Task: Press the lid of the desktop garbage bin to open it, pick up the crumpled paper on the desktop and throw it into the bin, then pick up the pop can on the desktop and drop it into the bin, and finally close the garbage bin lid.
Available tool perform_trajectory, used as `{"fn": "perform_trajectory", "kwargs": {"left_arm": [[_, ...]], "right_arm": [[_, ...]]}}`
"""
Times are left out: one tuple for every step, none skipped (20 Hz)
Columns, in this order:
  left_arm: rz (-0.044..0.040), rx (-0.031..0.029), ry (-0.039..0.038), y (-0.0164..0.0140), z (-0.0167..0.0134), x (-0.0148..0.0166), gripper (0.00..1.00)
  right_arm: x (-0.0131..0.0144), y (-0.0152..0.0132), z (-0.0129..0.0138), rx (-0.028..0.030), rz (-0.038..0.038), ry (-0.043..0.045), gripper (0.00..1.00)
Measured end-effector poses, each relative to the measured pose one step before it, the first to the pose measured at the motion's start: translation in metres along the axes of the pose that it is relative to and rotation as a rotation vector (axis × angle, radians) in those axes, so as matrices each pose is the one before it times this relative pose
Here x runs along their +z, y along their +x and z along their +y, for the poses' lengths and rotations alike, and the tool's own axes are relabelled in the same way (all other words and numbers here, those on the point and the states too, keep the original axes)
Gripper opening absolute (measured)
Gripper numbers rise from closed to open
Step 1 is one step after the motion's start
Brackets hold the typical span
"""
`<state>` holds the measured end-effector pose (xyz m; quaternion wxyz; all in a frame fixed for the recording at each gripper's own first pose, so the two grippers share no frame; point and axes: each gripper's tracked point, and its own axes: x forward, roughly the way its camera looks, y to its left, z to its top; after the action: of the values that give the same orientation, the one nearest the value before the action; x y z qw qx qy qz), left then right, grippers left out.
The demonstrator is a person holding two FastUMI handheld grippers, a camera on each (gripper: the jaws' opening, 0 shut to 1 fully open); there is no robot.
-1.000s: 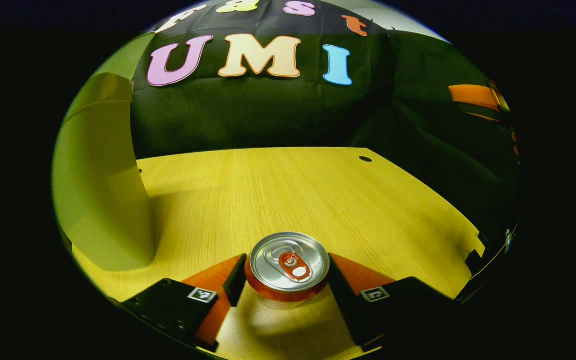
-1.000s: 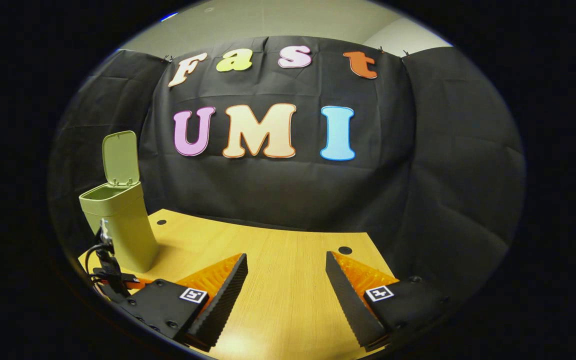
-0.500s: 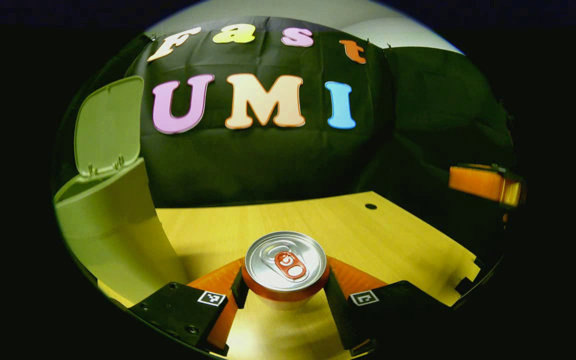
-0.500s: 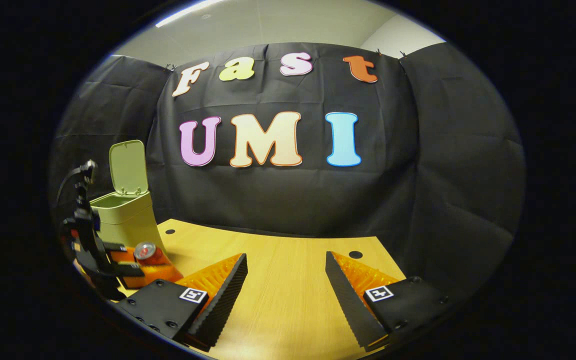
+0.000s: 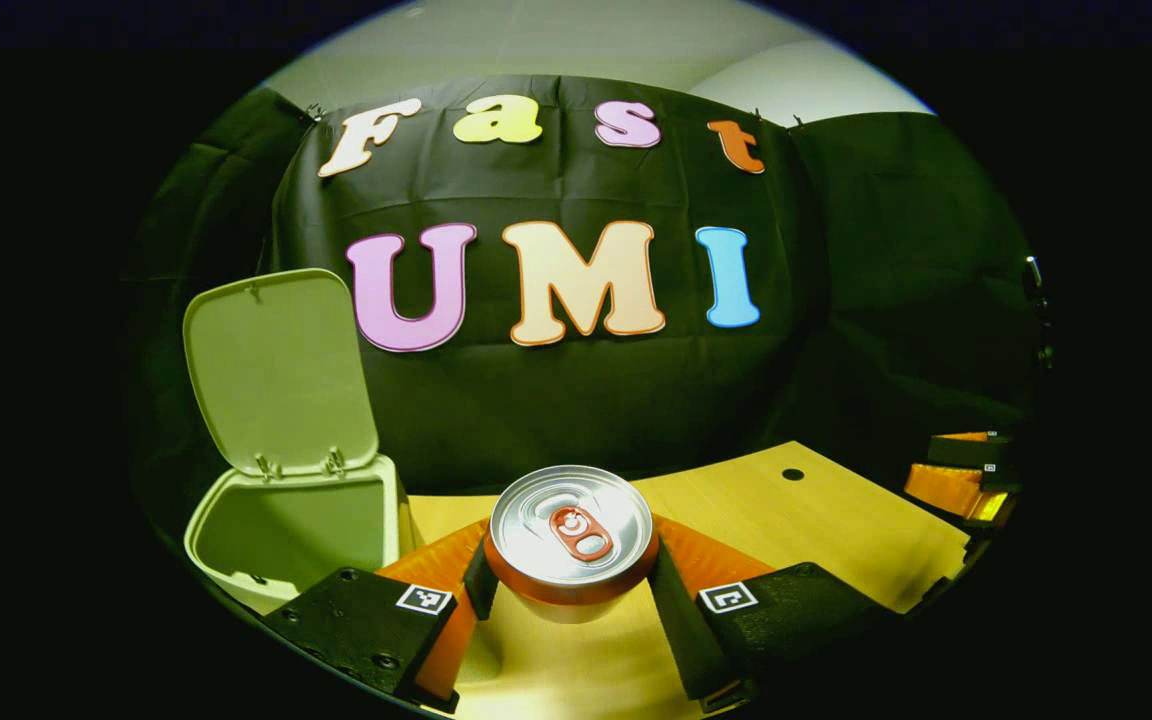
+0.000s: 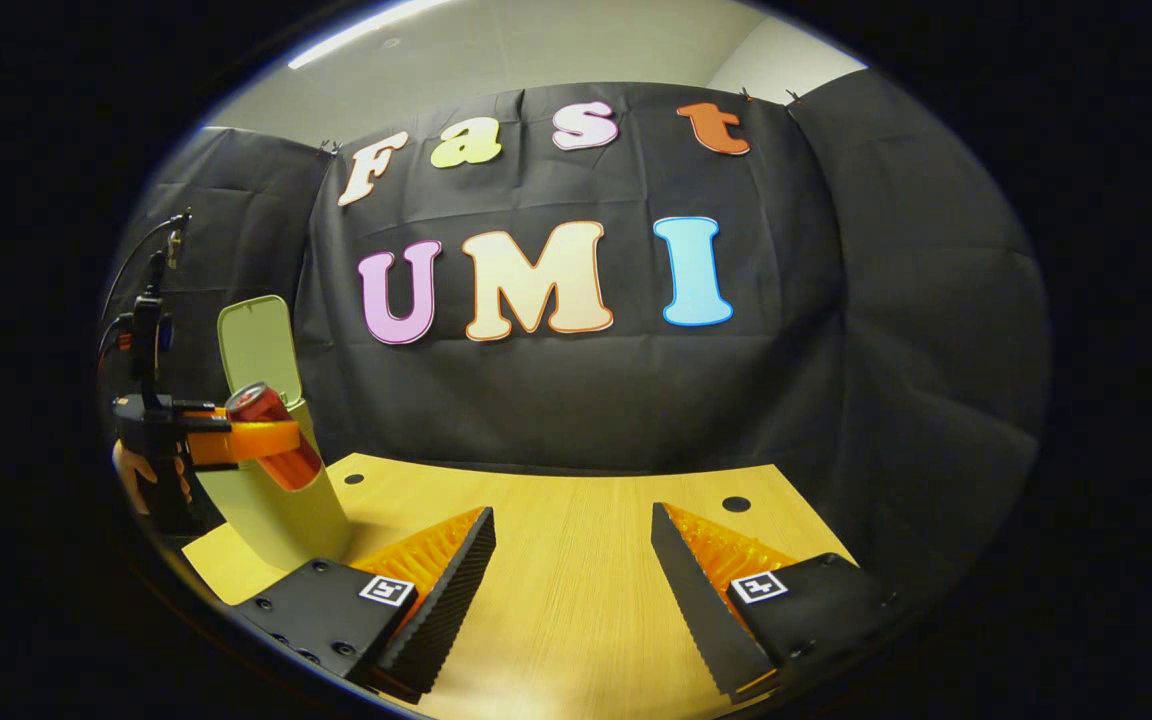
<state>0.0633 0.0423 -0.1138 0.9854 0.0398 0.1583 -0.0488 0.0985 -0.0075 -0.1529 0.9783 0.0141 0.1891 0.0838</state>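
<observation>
My left gripper (image 5: 572, 590) clamps the can (image 5: 572, 535) beside the open bin (image 5: 281, 520), apparently clear of the desk (image 6: 576, 590); my right gripper (image 6: 573, 560) gapes wide, holding nothing.

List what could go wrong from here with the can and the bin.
1. The pop can is pinched only near its top by the left gripper and hangs tilted in the right gripper view; it might slip or swing out before release.
2. The garbage bin has a narrow opening; a tilted can could catch the rim and fall onto the desktop.
3. The raised lid stands close behind; a bump might tip it shut.
</observation>
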Motion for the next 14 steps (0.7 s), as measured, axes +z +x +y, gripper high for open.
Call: {"fn": "perform_trajectory", "kwargs": {"left_arm": [[-0.00955, 0.0148, -0.00705, -0.00004, 0.00969, 0.00624, 0.74], [-0.00418, 0.0154, -0.02099, 0.00042, 0.01018, 0.00556, 0.74], [-0.01612, 0.01623, -0.03453, -0.00107, 0.0113, 0.00924, 0.74], [-0.02248, 0.02869, -0.03461, -0.0003, 0.01474, 0.01233, 0.74], [-0.02198, 0.03183, -0.02116, 0.00301, 0.01774, 0.01203, 0.74], [-0.01728, 0.03799, -0.00219, 0.00184, 0.01795, 0.00851, 0.74], [-0.00467, 0.03687, 0.00889, 0.00287, 0.01906, 0.00307, 0.75], [0.00713, 0.02897, 0.01509, 0.00204, 0.01624, -0.00053, 0.75], [0.00644, 0.02841, 0.0147, 0.00138, 0.01596, -0.0011, 0.75], [0.00807, 0.01973, 0.01047, 0.00212, 0.01294, -0.00093, 0.75], [0.01362, 0.0203, 0.00216, 0.00178, 0.01097, -0.00438, 0.75], [0.01669, 0.01478, -0.00611, 0.00036, 0.00945, -0.00531, 0.75], [0.01804, 0.00932, -0.01495, 0.00082, 0.00675, -0.0067, 0.76], [0.01312, 0.00336, -0.01525, 0.00082, 0.00347, -0.00569, 0.76]], "right_arm": [[-0.00184, -0.00014, 0.00141, 0.00163, 0.00324, -0.00148, 0.99], [-0.00161, -0.00078, 0.00177, 0.00145, 0.00265, -0.00336, 0.99], [-0.00257, 0.00037, 0.00307, 0.00235, 0.00423, -0.00376, 0.99], [-0.00202, -0.00024, 0.00312, 0.00552, 0.00662, -0.00363, 0.99], [-0.0024, 0.0012, 0.00456, 0.0053, 0.0075, -0.00351, 0.99], [-0.0016, 0.00069, 0.00361, 0.00483, 0.00504, -0.00314, 0.98], [-0.00011, 0.00097, 0.00376, 0.00506, 0.00214, -0.00067, 0.99], [0.00002, 0.00037, 0.00376, 0.00575, 0.00101, -0.00012, 1.0], [-0.00005, -0.00002, 0.00336, 0.00302, -0.00153, -0.00307, 0.99], [0.00089, 0.00158, 0.00216, 0.00008, -0.00152, -0.00524, 1.0], [-0.00022, 0.00102, 0.00267, 0.00101, 0.00018, -0.00384, 1.0], [0.00035, 0.00063, 0.00276, 0.00263, 0.00225, -0.00143, 1.0], [-0.00002, 0.00218, 0.002, 0.00163, 0.00306, 0.00041, 1.0], [0.00002, 0.00101, 0.00194, 0.00177, 0.00288, 0.00109, 0.98]]}}
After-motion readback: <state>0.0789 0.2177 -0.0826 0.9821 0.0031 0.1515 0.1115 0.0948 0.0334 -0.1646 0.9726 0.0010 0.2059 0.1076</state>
